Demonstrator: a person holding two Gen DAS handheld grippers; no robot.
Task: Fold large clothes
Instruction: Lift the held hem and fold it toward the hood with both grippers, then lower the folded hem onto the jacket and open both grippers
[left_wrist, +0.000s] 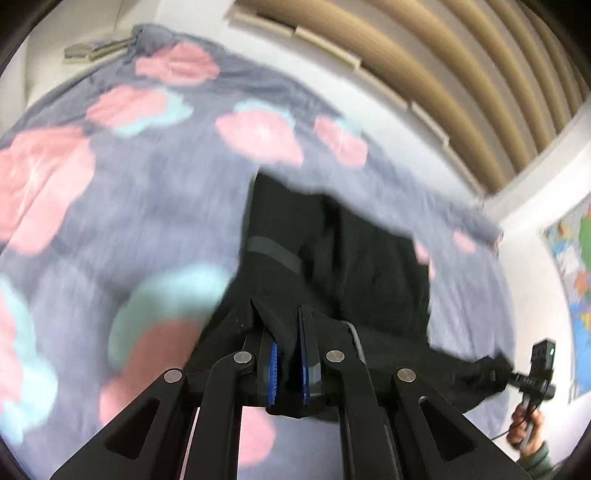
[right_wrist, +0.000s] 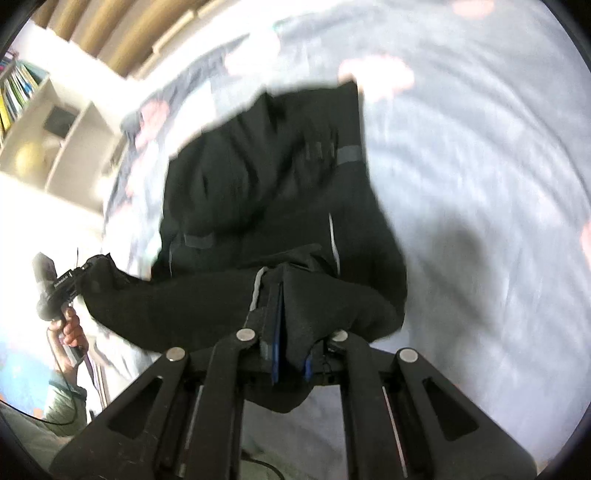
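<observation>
Left wrist view first: my left gripper (left_wrist: 286, 354) is pinching a bunch of the black garment (left_wrist: 332, 266), the blue pads pressed onto the cloth between them. From that pinch the garment hangs and spreads forward over the bedspread (left_wrist: 110, 192), grey with pink and pale blue patches, and a grey strip on the fabric shows just ahead of the fingers. Off to the right in this view the top edge of the garment runs across to my right gripper (left_wrist: 532, 380), which I can see held up in my hand with a corner of the black cloth bunched at its tip. Right wrist view: my right gripper (right_wrist: 291, 354) is likewise clamped on a fold of the garment, jaws drawn in on the fabric, and my left gripper (right_wrist: 64, 284) sits at the far left with the other end of the edge. So the held edge lies crosswise between my two hands, and the body of the garment trails away from both grippers toward the far side of the bed; neither hand looks nearer to it than the other. Both views are blurred, so finer creases are hard to read. I judge the coming move turns on carrying that edge forward, both hands level and well apart, to lay it flat.
</observation>
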